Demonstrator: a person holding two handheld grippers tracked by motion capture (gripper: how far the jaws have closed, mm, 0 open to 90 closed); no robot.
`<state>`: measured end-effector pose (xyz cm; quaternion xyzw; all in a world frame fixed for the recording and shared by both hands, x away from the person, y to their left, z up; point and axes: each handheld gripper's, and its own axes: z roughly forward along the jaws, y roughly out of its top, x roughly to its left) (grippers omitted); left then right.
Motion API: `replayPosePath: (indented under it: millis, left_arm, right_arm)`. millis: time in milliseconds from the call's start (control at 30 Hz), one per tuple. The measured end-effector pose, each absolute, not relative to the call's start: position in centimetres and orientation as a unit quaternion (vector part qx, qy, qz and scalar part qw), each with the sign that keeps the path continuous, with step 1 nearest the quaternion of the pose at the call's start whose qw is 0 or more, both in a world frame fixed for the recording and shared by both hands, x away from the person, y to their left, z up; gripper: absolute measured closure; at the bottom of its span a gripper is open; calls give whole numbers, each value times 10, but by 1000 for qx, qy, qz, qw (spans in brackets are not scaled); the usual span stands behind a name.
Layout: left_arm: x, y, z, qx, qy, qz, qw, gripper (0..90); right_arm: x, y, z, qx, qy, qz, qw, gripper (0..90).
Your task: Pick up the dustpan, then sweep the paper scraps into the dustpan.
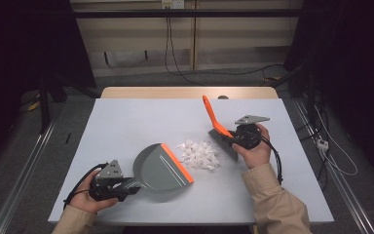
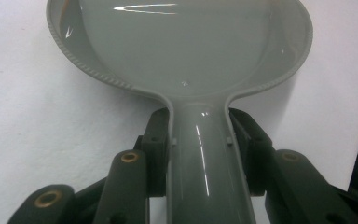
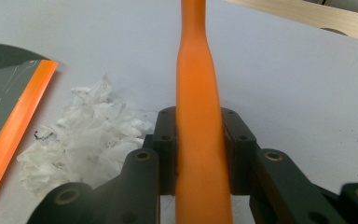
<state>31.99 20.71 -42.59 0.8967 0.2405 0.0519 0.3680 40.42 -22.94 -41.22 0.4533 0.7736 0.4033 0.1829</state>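
Bright table [image 1: 126,122], dark surroundings, glare on dustpan [image 2: 144,7], soft close-ups

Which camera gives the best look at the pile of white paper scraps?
The high view: the whole paper scraps pile lies between dustpan and brush. The right gripper view shows it closer, partly behind the fingers.

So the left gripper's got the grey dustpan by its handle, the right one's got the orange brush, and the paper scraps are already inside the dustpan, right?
Not quite. The paper scraps are not in the dustpan: they lie on the table just past its orange lip, between it and the brush, as the high view shows. The rest holds: the left gripper clamps the dustpan's handle and the right gripper the brush.
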Motion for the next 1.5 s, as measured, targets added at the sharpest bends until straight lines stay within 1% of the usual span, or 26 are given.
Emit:
replayPosePath:
  millis: [233,400,467,600,767,867,1033,1100,1233,1300,1333,1500]
  left_arm:
    - [323,206,-431,892,251,49,374,621]
    - [323,209,-430,890,259,64,369,586]
    - [324,211,-429,890,258,55,372,586]
    - [323,211,-430,888,259,58,374,577]
    - [322,211,-427,888,264,61,371,605]
    - [322,210,-427,888,265,52,371,623]
    - [323,208,-426,889,264,48,372,626]
    - [323,207,-426,891,264,57,365,627]
    - [324,205,-426,890,257,45,375,627]
    - [323,203,-425,893,257,51,367,627]
    - [324,202,-426,892,255,43,372,627]
    - [326,200,-426,893,249,41,372,627]
  right_arm:
    - [404,-224,-413,447,778,402,182,716]
    - [404,-223,-412,446,779,402,182,716]
    - [404,-222,-412,445,779,401,183,716]
    - [404,-220,-412,443,781,400,185,716]
    - [404,-217,-413,441,784,395,187,716]
    - [404,-216,-413,441,783,396,190,716]
    - [403,-215,-413,443,782,395,192,716]
    - [404,-215,-413,444,781,395,193,716]
    - [404,-216,-412,446,778,396,197,716]
    - [404,-216,-413,448,777,395,199,716]
    - [404,-216,-414,448,778,394,199,716]
    - [406,-214,-418,452,777,388,203,716]
